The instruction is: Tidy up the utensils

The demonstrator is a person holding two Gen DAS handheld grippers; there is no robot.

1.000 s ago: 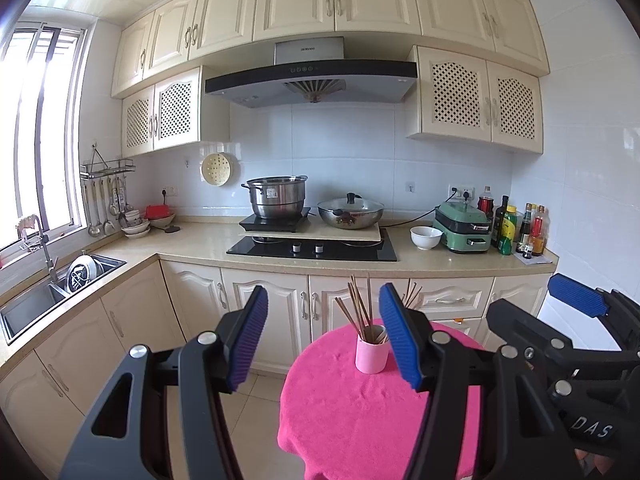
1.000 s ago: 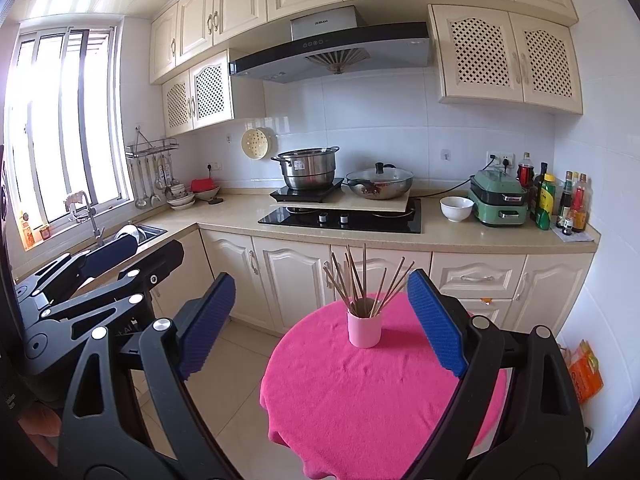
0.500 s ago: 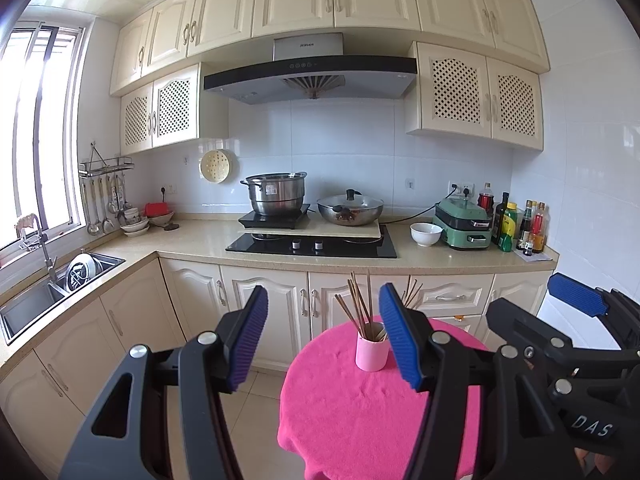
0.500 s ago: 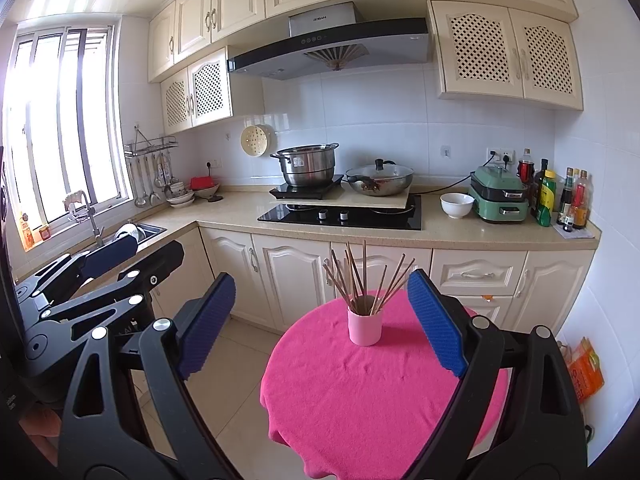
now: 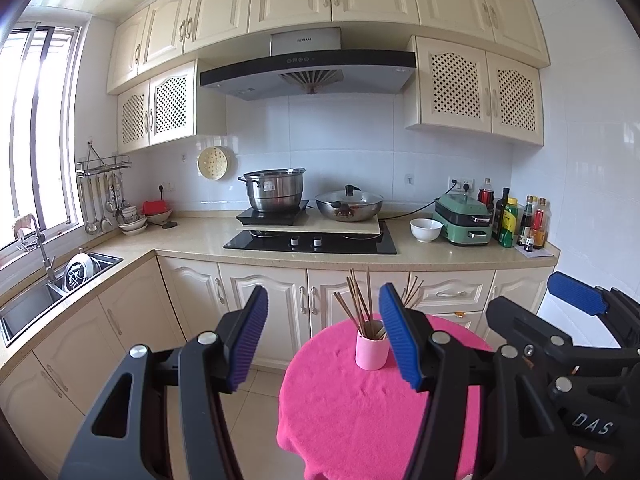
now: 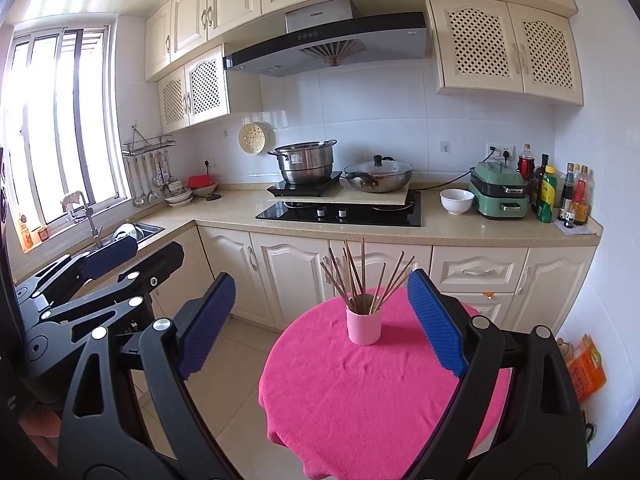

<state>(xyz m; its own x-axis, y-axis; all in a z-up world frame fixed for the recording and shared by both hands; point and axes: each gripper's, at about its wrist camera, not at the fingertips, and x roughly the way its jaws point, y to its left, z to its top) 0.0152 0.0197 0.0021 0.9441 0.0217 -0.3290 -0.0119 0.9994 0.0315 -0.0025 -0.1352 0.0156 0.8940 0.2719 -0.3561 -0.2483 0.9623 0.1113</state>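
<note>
Left claw: left gripper (image 5: 323, 340) has its two blue pads wide apart, with nothing between them that they touch.
Right claw: right gripper (image 6: 320, 324) is also wide apart and holds nothing.
Where the sticks are: chopsticks (image 6: 362, 276) stand in a pink cup (image 6: 363, 325) on the round table with the pink cloth (image 6: 360, 392).
Which way from the claws: the cup sits ahead of both claws and a bit lower, well apart from the pads. Neither claw touches it.
How the sticks point: their long way is mostly up, but they lean out like a fan, some to the left and some to the right.
Line-up on the right: in the right wrist view the cup sits near the middle of the gap between the pads, so I think this claw can go straight in.
Line-up on the left: in the left wrist view the cup (image 5: 371, 350) is close to the right-side pad, so I think this claw must slide over first.
Nearer hand: I cannot tell for sure; the right one looks better lined up.
What the right view adds: the whole bunch of sticks shows, with every tip clear.
What the left view hides: its pad covers the sticks (image 5: 356, 304) that lean right.
What each view shares: each one shows the other claw off to its side, open too.
Watch out: sticks lean apart, so a grab may catch only some.
</note>
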